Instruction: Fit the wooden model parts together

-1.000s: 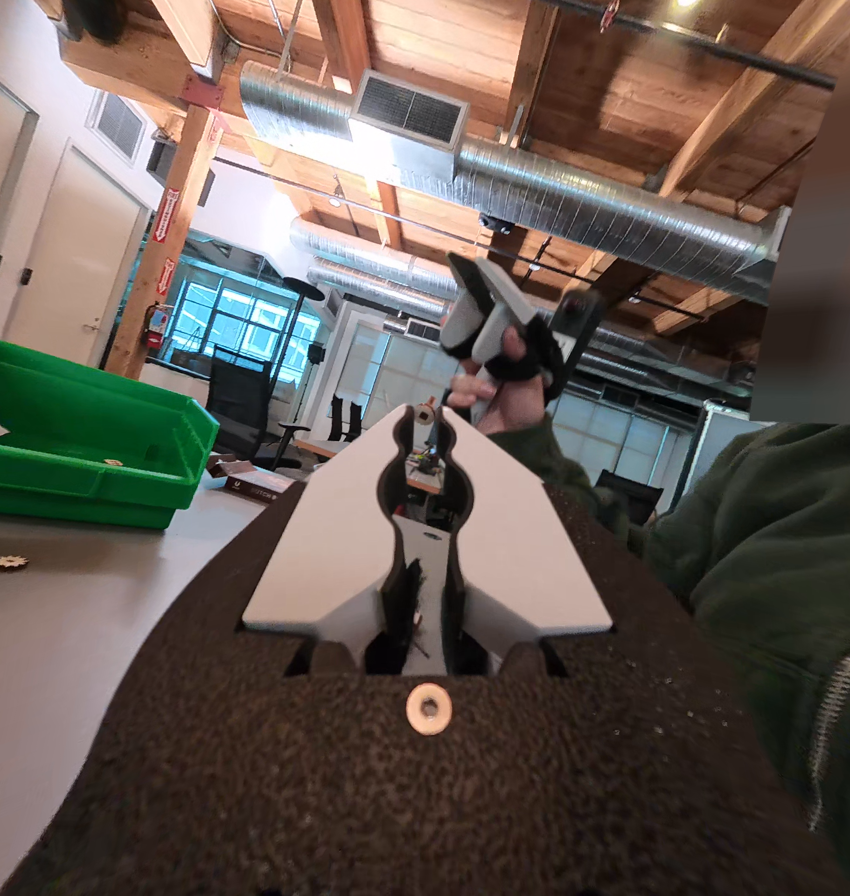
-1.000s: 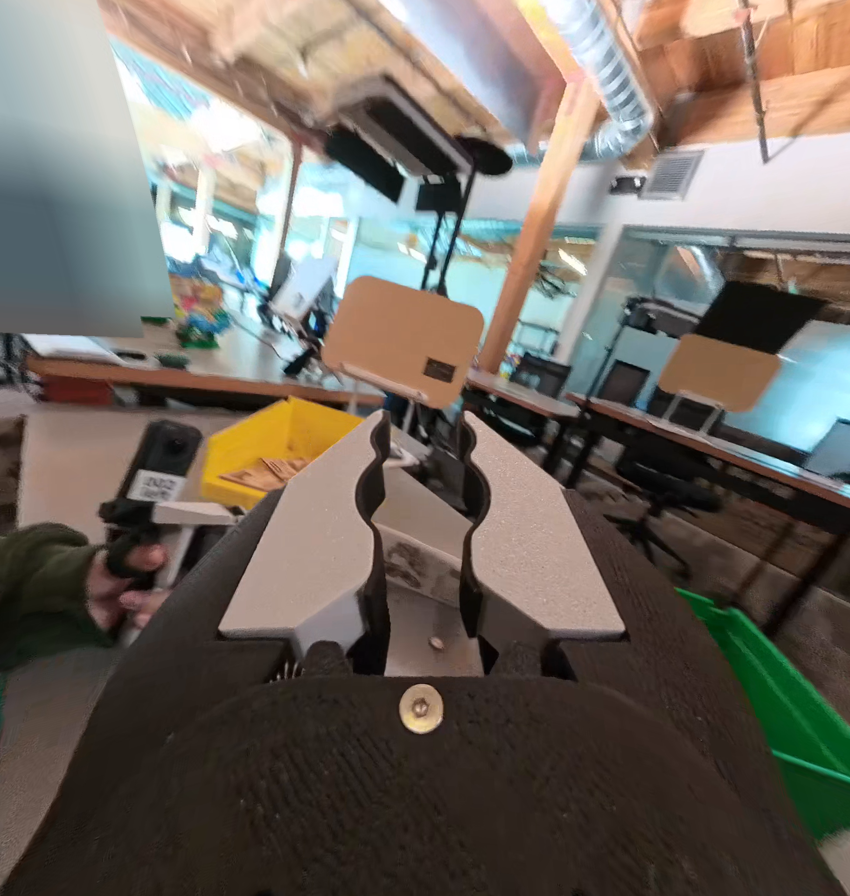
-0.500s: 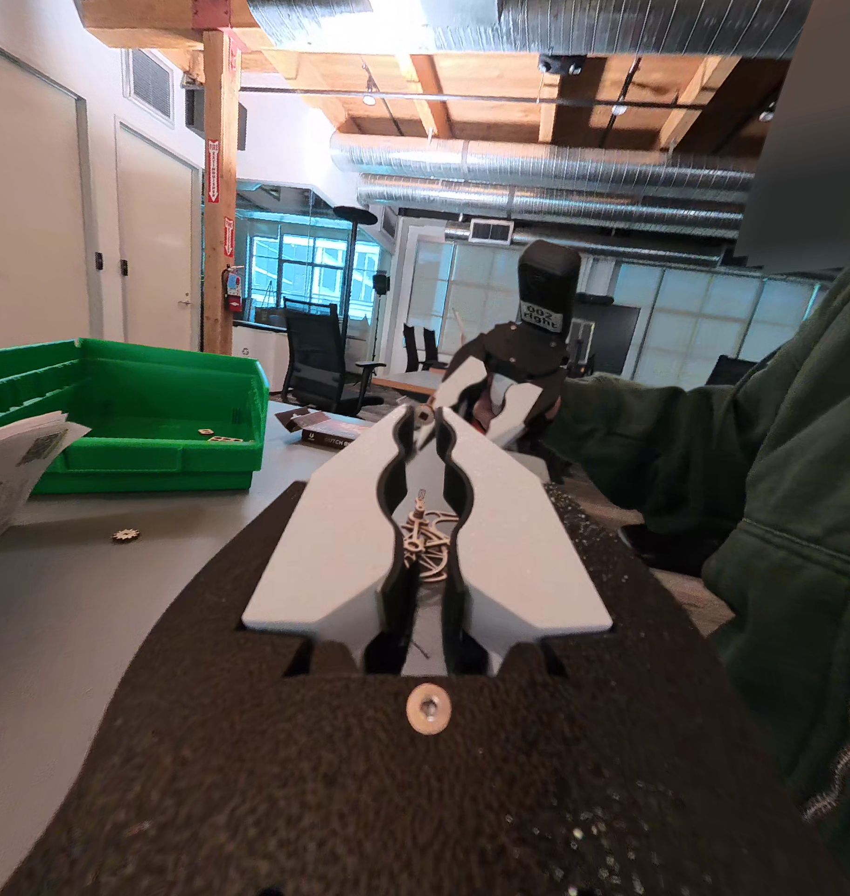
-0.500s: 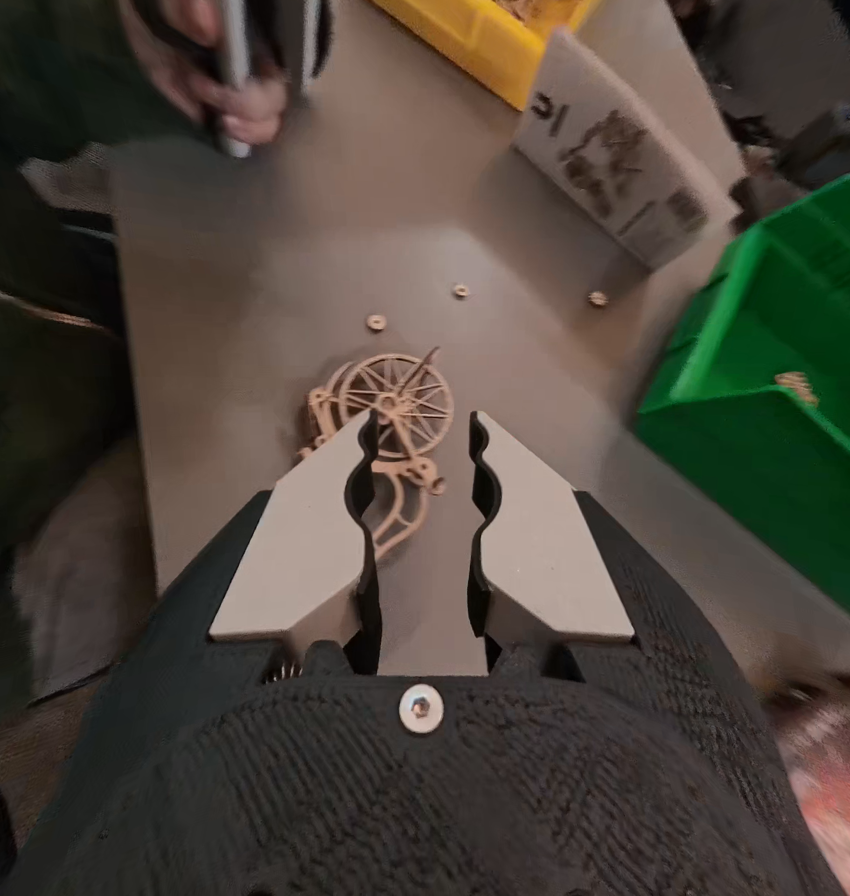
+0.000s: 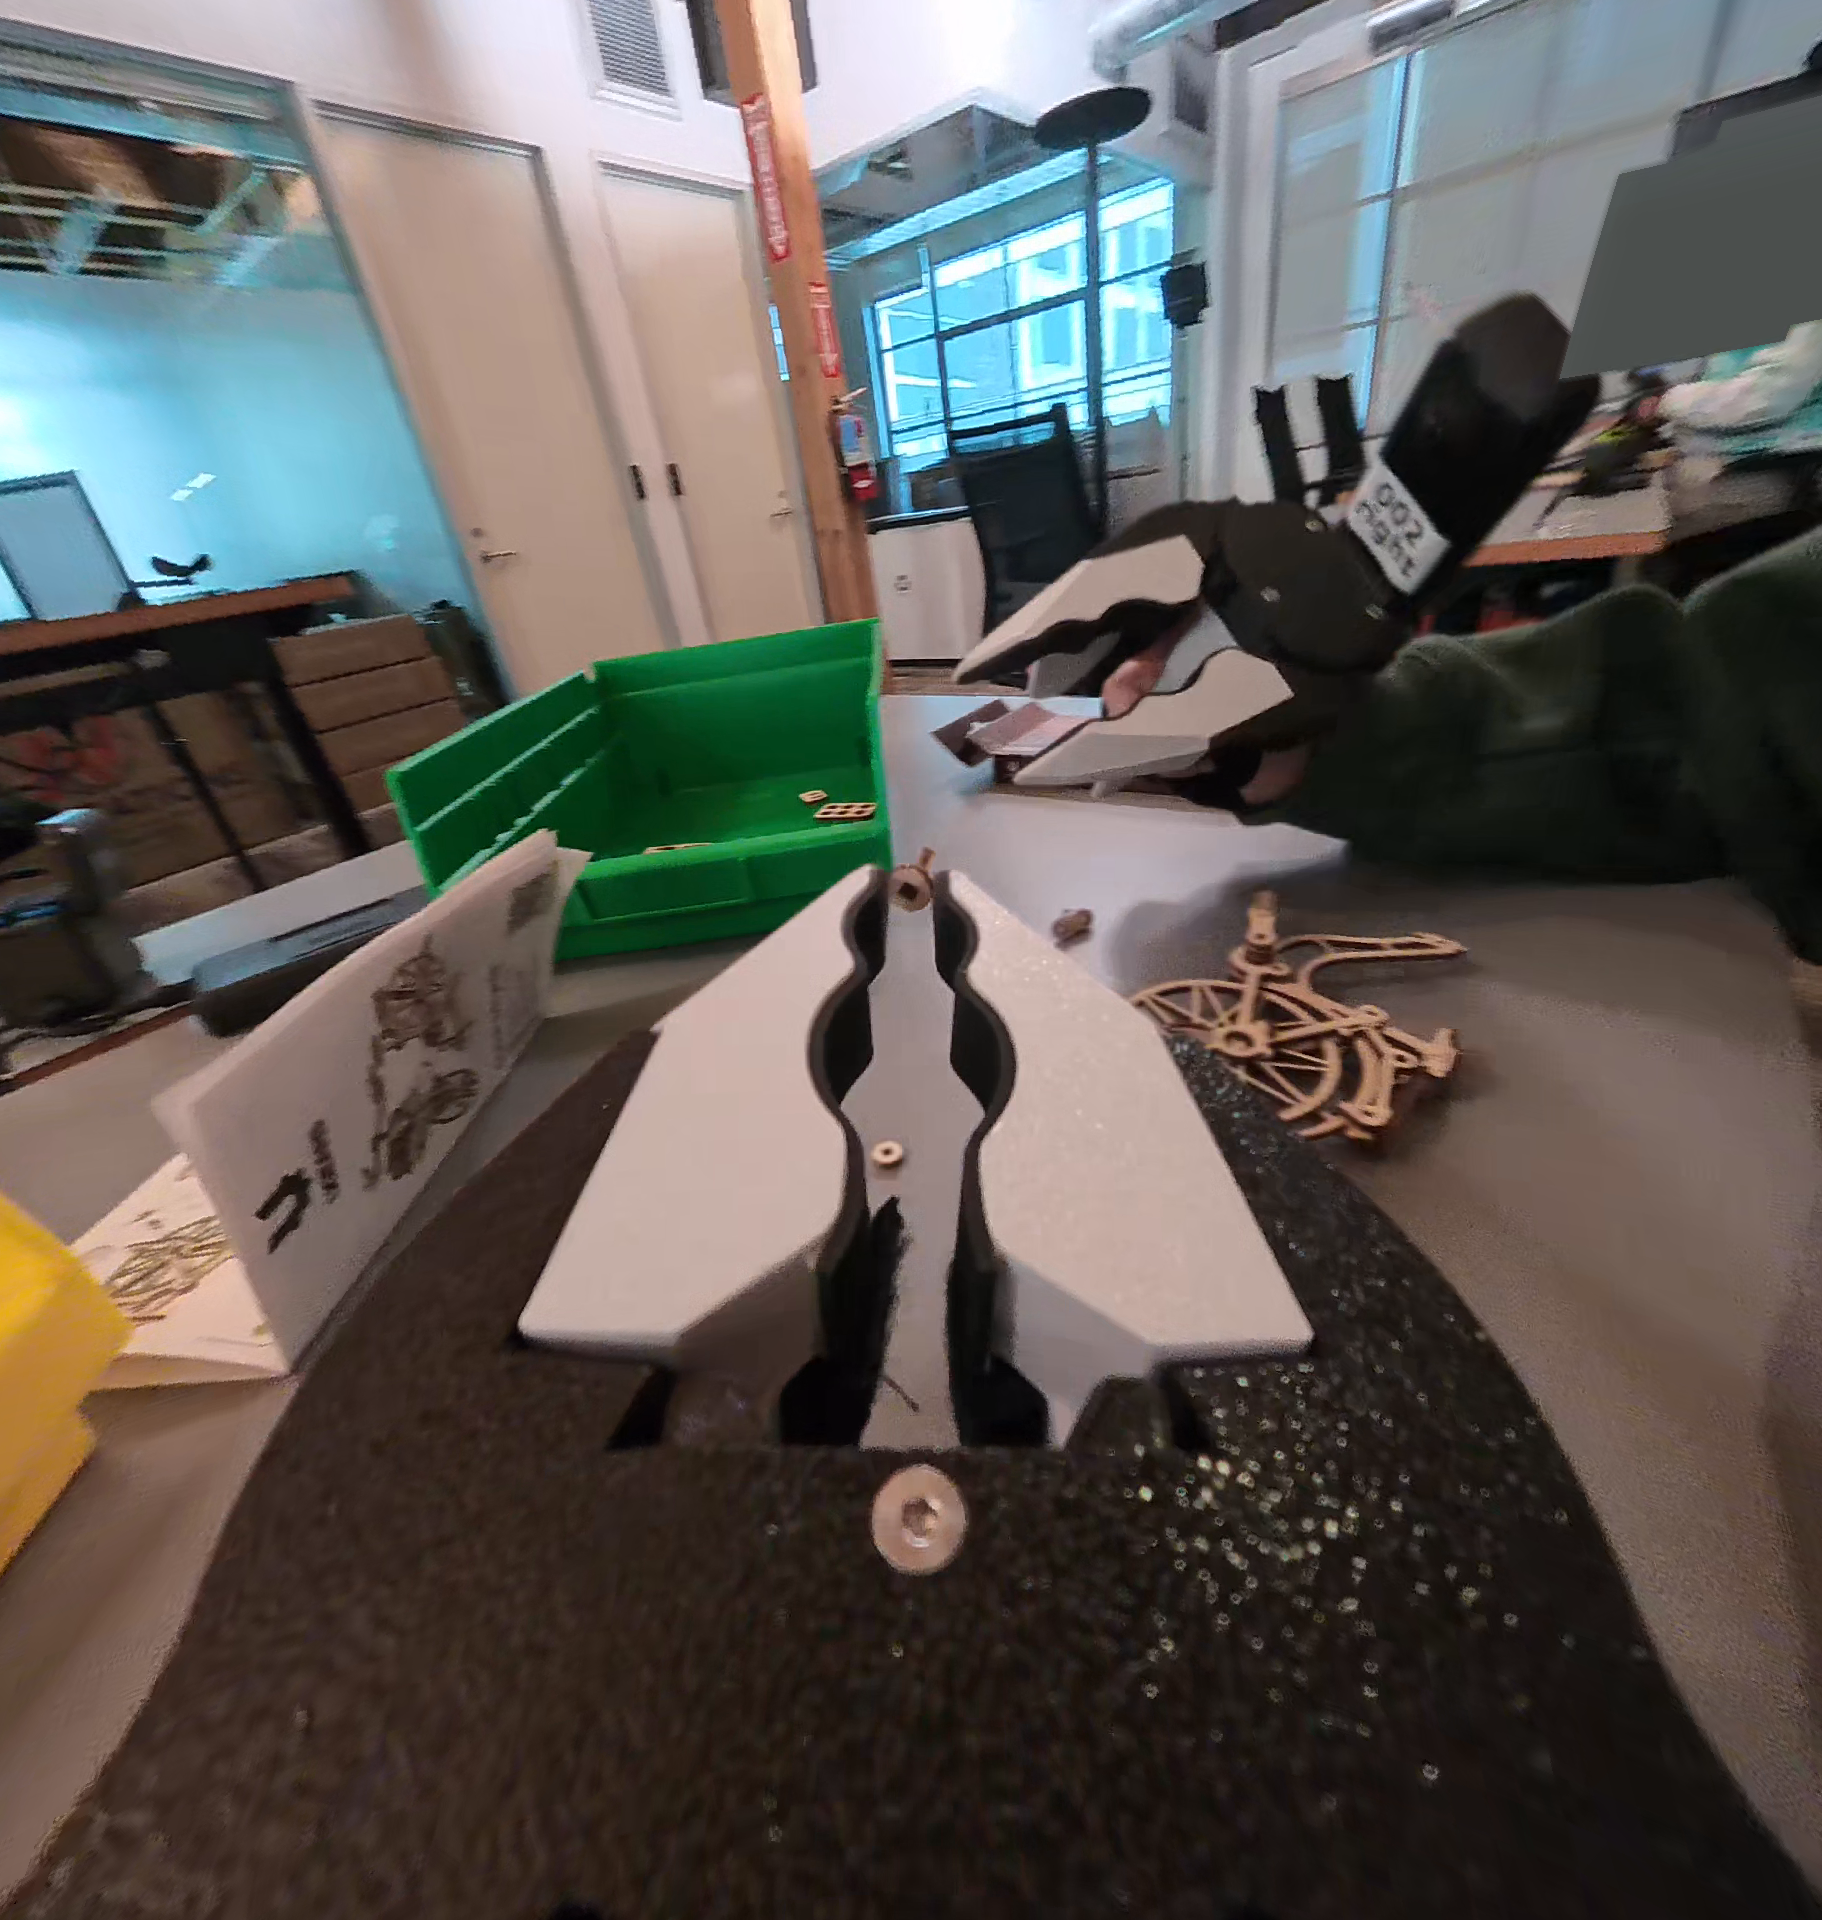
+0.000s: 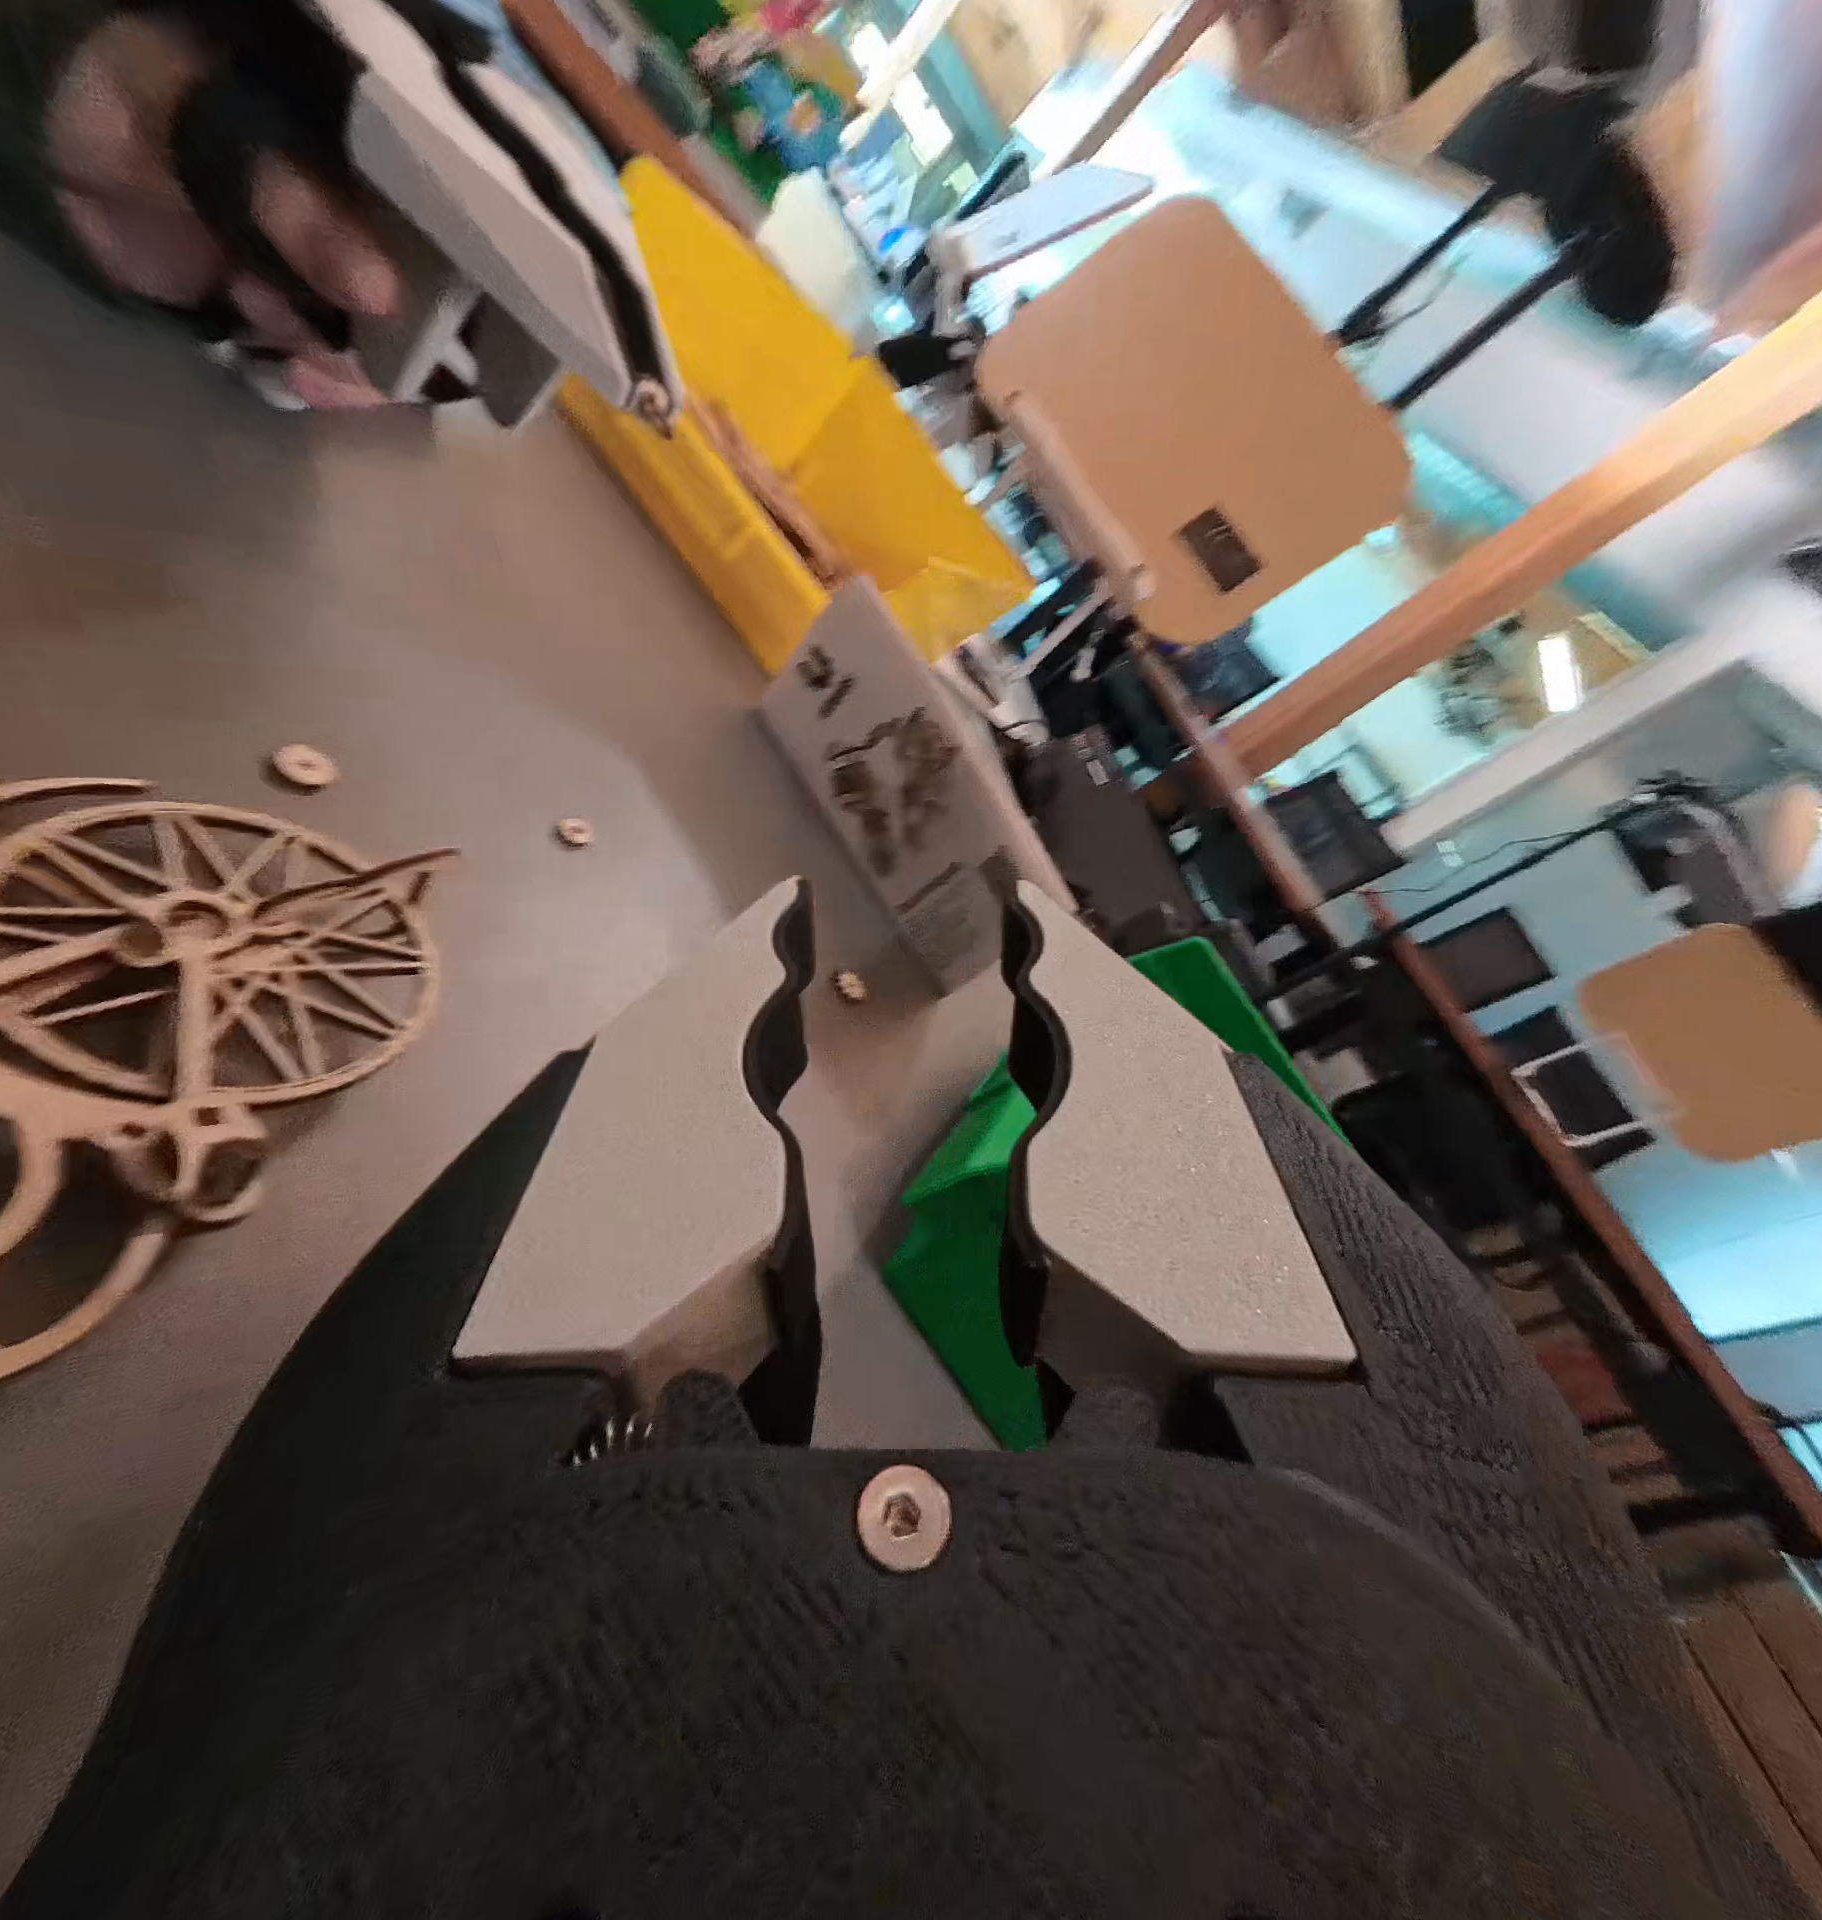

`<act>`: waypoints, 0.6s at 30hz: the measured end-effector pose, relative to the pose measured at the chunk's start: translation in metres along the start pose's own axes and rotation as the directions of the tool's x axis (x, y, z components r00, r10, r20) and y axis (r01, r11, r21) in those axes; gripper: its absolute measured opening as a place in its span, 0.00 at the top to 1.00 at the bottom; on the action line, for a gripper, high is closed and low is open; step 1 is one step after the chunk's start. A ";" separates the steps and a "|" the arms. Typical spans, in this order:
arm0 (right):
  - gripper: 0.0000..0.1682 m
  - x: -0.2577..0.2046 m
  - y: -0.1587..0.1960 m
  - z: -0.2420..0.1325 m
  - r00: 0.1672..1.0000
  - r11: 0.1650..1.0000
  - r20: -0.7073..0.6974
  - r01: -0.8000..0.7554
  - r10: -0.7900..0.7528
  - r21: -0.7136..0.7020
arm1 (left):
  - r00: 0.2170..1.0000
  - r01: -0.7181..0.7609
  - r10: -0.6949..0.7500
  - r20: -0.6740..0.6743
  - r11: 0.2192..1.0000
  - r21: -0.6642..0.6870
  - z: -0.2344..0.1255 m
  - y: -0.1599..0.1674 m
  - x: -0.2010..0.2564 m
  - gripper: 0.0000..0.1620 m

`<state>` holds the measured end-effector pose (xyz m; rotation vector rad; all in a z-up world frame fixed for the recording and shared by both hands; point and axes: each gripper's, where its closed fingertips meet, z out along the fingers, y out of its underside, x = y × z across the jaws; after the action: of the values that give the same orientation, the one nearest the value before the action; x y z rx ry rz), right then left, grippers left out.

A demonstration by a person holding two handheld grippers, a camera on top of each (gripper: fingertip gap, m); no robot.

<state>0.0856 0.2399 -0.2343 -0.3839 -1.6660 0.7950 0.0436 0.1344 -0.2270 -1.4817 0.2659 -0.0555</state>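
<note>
A wooden bicycle model lies flat on the grey table; its spoked wheel shows in the right wrist view. My left gripper is shut on a small wooden part pinched at its tips, held above the table left of the model. It also shows in the right wrist view with the part at its tip. My right gripper is open and empty, to the right of the wheel. In the left wrist view it hovers beyond the model.
A green bin with a few wooden bits stands at the back. A white printed box and a yellow bin are at the left. Loose washers and a small gear lie on the table. There is about 12 cm between the tips of the two grippers.
Both views have swung down from the ceiling to the table. The left gripper still holds the small part. The right gripper, still open, has moved off from above the model to its side.
</note>
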 end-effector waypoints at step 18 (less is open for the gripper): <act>0.80 -0.058 -0.007 -0.031 0.723 0.880 0.537 -0.467 0.435 -0.084 | 0.991 -0.127 0.128 0.045 0.991 -0.035 0.042 0.010 -0.019 0.96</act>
<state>0.1310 0.2068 -0.2691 -0.5768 -2.1051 1.4217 0.0325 0.1805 -0.2314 -1.4932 0.3240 0.0870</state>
